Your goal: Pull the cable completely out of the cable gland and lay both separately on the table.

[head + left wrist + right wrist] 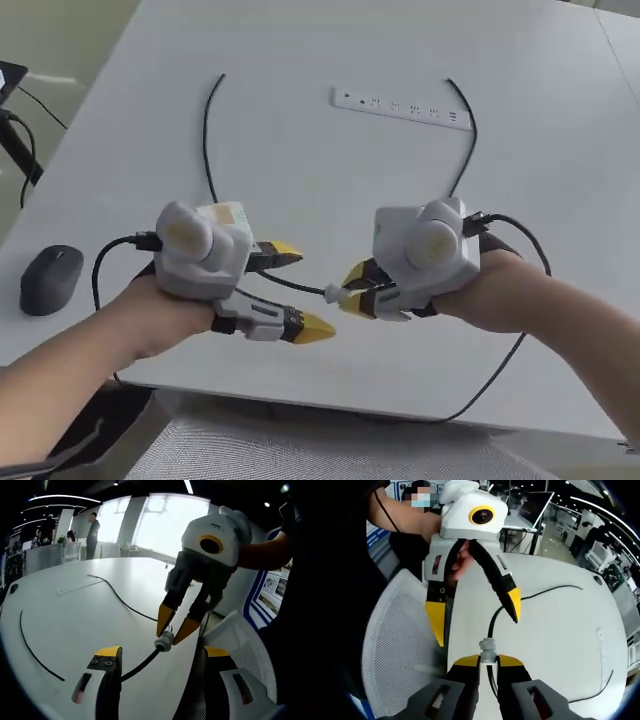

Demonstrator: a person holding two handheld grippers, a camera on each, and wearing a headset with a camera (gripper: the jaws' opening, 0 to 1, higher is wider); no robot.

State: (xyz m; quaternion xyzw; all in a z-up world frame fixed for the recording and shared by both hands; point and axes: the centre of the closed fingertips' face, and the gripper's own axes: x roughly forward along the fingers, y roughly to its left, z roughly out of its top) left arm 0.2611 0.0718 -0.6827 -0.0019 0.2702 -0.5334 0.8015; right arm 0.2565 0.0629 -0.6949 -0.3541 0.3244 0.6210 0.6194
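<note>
Right hand-held gripper [488,664] clamped on white cable gland [487,651] over worktop [400,50] | left hand-held gripper [476,615] released, jaws astride black cable [492,622] | progress: cable still threaded through gland; extraction and separate laying-down remain.

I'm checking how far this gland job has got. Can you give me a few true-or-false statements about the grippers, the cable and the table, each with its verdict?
1. The right gripper is shut on the cable gland. True.
2. The left gripper is clamped on the cable. False: its jaws stand open, and the cable runs between them.
3. The cable is already out of the gland. False: it runs into the gland.
4. A white power strip lies on the table. True.
5. The mouse sits beside the power strip. False: it sits far from it, at the near left edge in the head view.
</note>
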